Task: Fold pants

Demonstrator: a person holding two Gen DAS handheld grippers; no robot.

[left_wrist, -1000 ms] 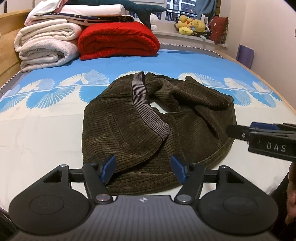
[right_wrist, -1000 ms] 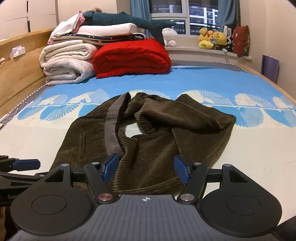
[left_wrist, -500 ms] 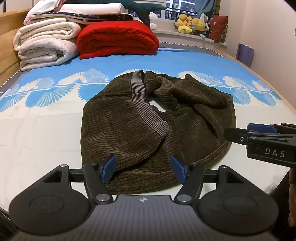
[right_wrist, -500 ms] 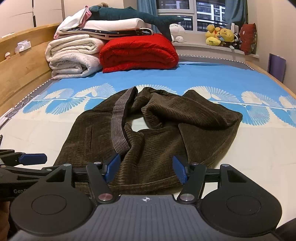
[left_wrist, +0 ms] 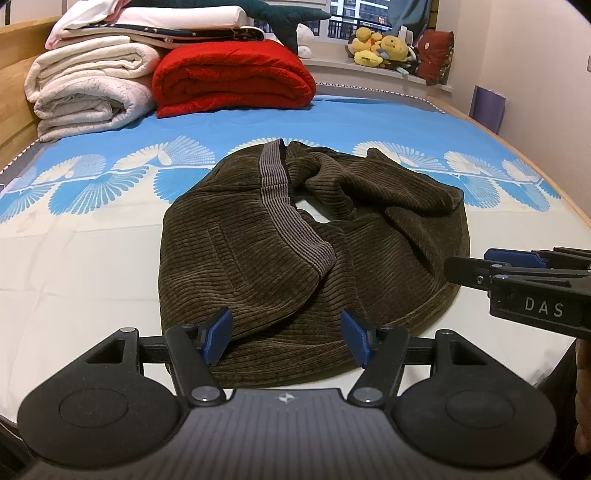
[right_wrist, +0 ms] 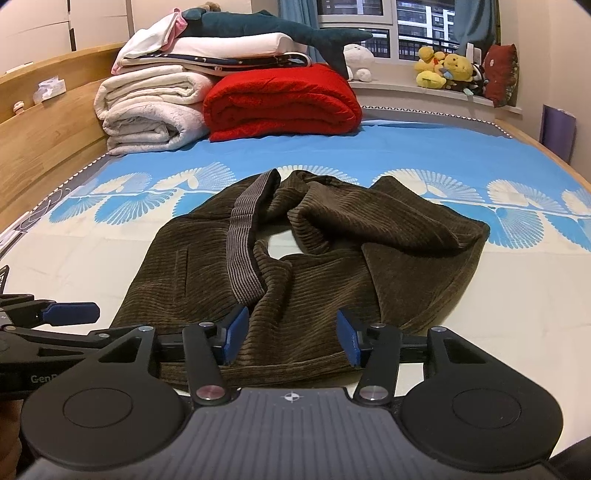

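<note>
Dark brown corduroy pants (left_wrist: 295,240) lie crumpled on the bed, their grey ribbed waistband (left_wrist: 284,206) twisted across the top. My left gripper (left_wrist: 286,336) hovers at the near left hem, its jaws closing. Fabric lies between the blue pads, but they do not press on it. My right gripper (right_wrist: 291,334) is at the near hem further right, also closing with corduroy (right_wrist: 314,266) between its pads and a wide gap left. Each gripper shows in the other's view: the right gripper (left_wrist: 480,264) beside the pants' right edge, the left gripper (right_wrist: 70,312) at their left.
A folded red blanket (left_wrist: 232,77) and rolled white blankets (left_wrist: 88,88) are stacked at the far end, with a plush shark (right_wrist: 277,31) on top. A wooden headboard (right_wrist: 37,136) runs along the left. Plush toys (left_wrist: 380,46) sit on the window sill. The blue and white sheet (left_wrist: 74,258) surrounds the pants.
The right gripper's blue pads have drawn closer together over the hem. The left gripper's pads look almost the same. The pants have not moved.
</note>
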